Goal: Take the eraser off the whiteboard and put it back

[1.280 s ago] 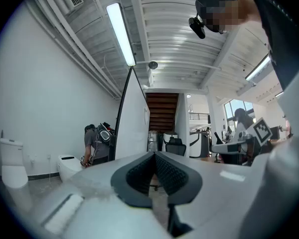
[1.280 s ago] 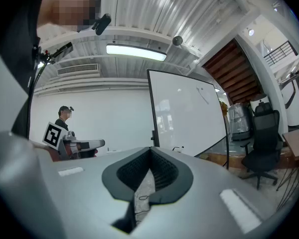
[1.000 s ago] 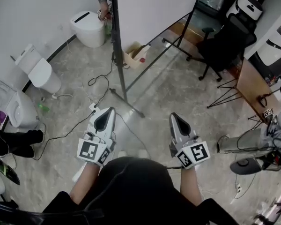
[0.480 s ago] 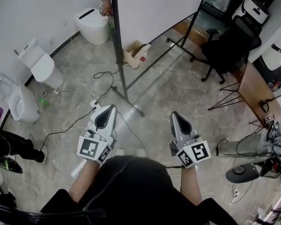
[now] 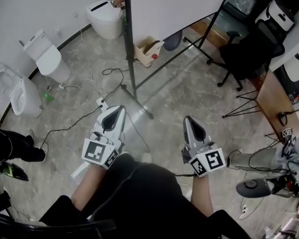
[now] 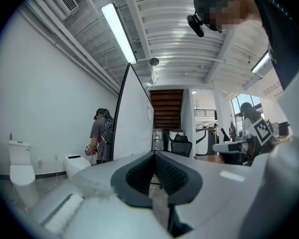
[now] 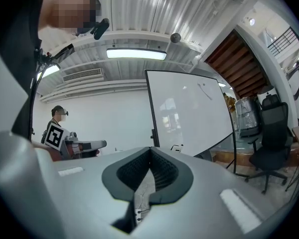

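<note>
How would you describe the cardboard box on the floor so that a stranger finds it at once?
Start at the big whiteboard at the top of the head view. At its foot, just right of the black upright post, the cardboard box sits on the grey floor. It is the only tan, open-topped thing there; its left neighbours are white toilets.

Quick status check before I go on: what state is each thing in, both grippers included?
left gripper: shut, nothing between the jaws.
right gripper: shut, nothing between the jaws.
whiteboard: upright on its stand.
cardboard box: open at the top.
leftmost toilet: lid up.
office chair: upright.
</note>
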`<state>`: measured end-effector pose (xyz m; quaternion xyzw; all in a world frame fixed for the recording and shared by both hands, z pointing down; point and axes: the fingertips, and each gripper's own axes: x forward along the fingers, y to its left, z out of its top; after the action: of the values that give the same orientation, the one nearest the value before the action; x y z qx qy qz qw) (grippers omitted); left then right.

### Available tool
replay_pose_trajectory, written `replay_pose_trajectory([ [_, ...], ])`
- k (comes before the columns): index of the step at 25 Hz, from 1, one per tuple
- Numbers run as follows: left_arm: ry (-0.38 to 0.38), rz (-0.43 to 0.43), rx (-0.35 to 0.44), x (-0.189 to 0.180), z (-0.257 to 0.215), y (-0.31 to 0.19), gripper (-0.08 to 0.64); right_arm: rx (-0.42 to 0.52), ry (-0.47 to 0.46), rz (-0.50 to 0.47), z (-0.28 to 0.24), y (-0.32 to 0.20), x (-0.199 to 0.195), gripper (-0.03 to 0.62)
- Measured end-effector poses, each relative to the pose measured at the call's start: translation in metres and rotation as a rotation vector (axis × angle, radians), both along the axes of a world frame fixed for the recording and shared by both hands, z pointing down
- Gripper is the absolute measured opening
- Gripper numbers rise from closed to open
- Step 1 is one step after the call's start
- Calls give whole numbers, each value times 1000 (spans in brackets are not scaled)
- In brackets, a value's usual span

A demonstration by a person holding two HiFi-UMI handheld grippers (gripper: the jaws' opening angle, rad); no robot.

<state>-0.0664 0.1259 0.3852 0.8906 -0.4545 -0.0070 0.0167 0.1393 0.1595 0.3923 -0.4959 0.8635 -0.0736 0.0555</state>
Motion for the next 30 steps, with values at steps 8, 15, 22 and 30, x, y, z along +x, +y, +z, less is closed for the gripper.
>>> replay_pose_trajectory([
  [8,0,-19,-2,8,2,2,5,0,10,-34,2,-1,6,9],
  [15,-1,-50,-23,-2,9,-2,5,-6,12,-53,4,-10,2,9],
  [22,-7,-40,-46,-8,20,-27,5,-21,12,-36,8,-31,-2,9],
  [30,-5,42,-44,-5,16,-84,5,-13,19,4,1,-80,-11,9],
])
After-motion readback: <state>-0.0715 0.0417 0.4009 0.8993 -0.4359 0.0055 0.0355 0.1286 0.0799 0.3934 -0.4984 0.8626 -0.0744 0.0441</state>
